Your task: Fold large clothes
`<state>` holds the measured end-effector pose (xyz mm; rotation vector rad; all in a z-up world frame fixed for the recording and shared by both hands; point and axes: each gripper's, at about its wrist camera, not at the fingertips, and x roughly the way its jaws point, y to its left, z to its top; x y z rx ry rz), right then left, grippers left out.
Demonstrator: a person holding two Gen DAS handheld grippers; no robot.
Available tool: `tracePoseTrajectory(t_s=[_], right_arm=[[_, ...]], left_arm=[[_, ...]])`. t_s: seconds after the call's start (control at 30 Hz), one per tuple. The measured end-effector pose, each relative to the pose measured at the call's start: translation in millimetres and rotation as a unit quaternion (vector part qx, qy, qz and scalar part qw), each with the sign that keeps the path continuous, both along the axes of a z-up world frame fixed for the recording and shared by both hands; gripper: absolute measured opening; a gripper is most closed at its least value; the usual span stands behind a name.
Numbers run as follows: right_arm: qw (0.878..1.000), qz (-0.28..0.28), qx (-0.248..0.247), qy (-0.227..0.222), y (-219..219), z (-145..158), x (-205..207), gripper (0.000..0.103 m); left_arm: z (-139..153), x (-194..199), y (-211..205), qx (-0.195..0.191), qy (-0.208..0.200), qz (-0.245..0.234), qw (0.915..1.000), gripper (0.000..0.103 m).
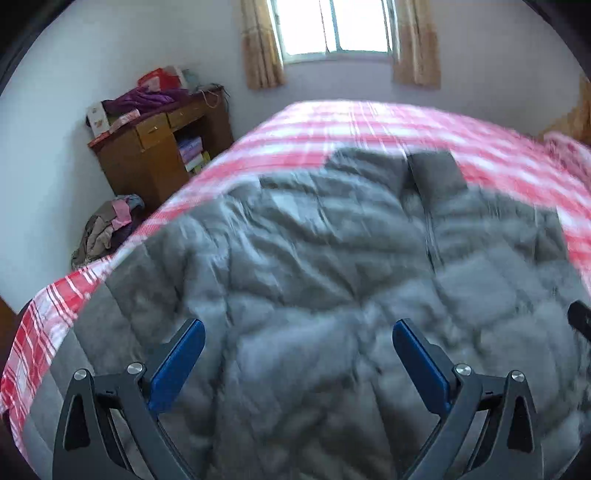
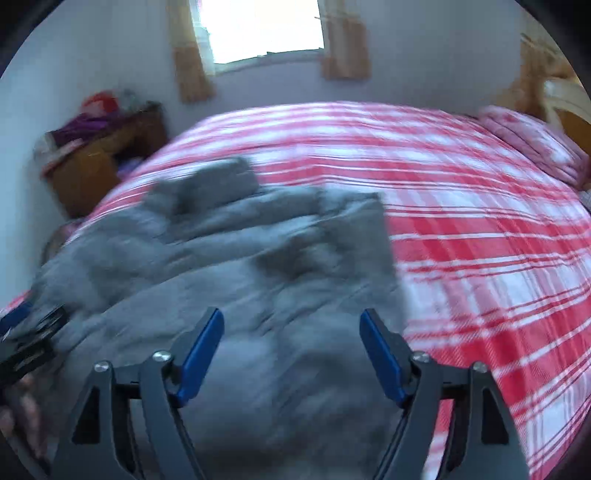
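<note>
While both pictures are blurred, the left gripper [image 1: 298,338] shows its blue fingers [image 1: 177,363] wide apart and holding nothing, just above the grey quilted jacket [image 1: 314,258]. The right gripper [image 2: 291,326] has its fingers [image 2: 201,354] apart too, over the same jacket [image 2: 221,266]. This jacket lies spread on the bed [image 2: 480,229] with a red and white checked cover. Farther, a wooden cabinet [image 1: 147,155] stands by the wall, and behind the bed is a window [image 1: 334,26] with curtains [image 1: 260,44].

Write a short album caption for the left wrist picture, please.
Open left gripper above a grey padded jacket spread on a red-and-white checked bed, window behind.
</note>
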<state>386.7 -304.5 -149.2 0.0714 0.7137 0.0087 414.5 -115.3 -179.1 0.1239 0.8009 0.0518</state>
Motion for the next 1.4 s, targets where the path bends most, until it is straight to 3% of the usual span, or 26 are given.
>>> tracePoseTrajectory(t_s=[0.07, 0.17, 0.23, 1.17, 1.3, 1.4], right_arm=[[1.0, 0.018, -0.018, 0.003, 19, -14, -13, 0.082], [0.999, 0.023, -0.016, 0.041, 28, -48, -9, 0.082], [0.998, 0.02, -0.016, 0.049, 28, -55, -5, 0.082], [0.995, 0.005, -0.075, 0.062, 44, -63, 1, 0.088], [0.996, 0.008, -0.071, 0.063, 43, -59, 0, 0.089], [0.995, 0.0, -0.073, 0.062, 39, -42, -17, 0.089]], left_arm=[[-24, 2, -6, 0.025, 0.027, 0.004, 0.9993, 0.102], [-37, 5, -2, 0.006, 0.035, 0.006, 0.9993, 0.102], [-39, 12, 0, -0.004, 0.042, 0.006, 0.9991, 0.102], [-42, 9, -1, -0.011, 0.038, 0.008, 0.9992, 0.102], [-31, 6, 2, 0.003, 0.051, 0.002, 0.9987, 0.102], [8, -22, 22, -0.012, 0.014, -0.018, 0.9997, 0.102]])
